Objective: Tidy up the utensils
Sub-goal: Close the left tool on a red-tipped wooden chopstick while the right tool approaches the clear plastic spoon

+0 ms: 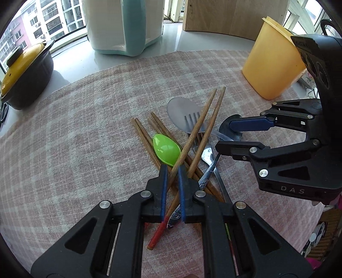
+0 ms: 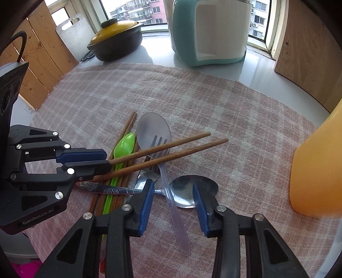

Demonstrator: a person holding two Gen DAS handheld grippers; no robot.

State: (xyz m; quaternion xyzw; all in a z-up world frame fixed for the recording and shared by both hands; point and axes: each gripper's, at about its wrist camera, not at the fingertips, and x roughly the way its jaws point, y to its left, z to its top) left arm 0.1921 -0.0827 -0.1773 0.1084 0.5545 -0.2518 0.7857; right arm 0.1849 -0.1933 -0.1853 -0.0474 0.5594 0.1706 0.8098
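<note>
A heap of utensils lies on a pink checked cloth. It holds brown chopsticks, a green plastic spoon, a fork, a large translucent spoon and a metal spoon with a patterned handle. My left gripper is shut on a red-ended chopstick that crosses the heap's top. A second chopstick runs just outside its right finger. My right gripper stands half open, pointing down. Its fingers straddle the metal spoon's bowl and the translucent handle, and I see neither pad pressing on them.
A tall yellow container stands on the cloth's right side, close to my right gripper. Behind the cloth are a teal and white appliance, a black pot with a yellow lid and wooden panels. A grey cutting board leans at the back left.
</note>
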